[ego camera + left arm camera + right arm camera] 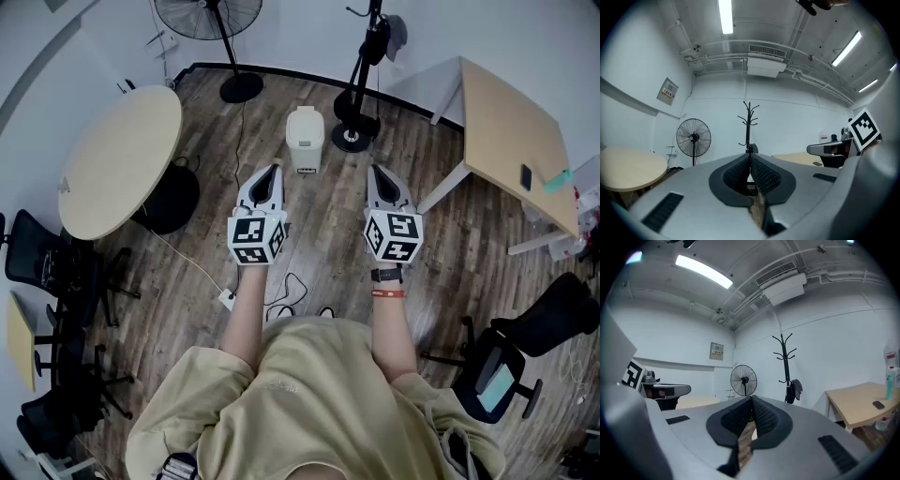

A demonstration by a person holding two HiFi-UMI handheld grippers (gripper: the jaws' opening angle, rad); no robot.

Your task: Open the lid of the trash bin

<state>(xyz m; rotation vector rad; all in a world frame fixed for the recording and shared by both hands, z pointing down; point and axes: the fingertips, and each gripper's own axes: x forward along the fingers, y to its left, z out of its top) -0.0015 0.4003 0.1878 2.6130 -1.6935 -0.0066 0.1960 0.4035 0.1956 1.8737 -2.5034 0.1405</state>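
Observation:
A small cream trash bin [305, 139] with its lid down stands on the wooden floor ahead of me in the head view. My left gripper [275, 170] is held in the air just below and left of the bin, jaws closed together with nothing between them. My right gripper [377, 172] is held level with it, to the bin's lower right, also shut and empty. In the left gripper view the left gripper [749, 157] points at the far wall, tips touching. The right gripper [752, 400] shows the same in the right gripper view. The bin is hidden in both gripper views.
A round table [117, 159] stands at the left, a rectangular table [511, 131] at the right. A floor fan [225, 37] and a coat stand [361, 84] flank the bin at the back wall. A white cable and plug [227, 298] lie on the floor. Office chairs [525, 347] sit at both lower sides.

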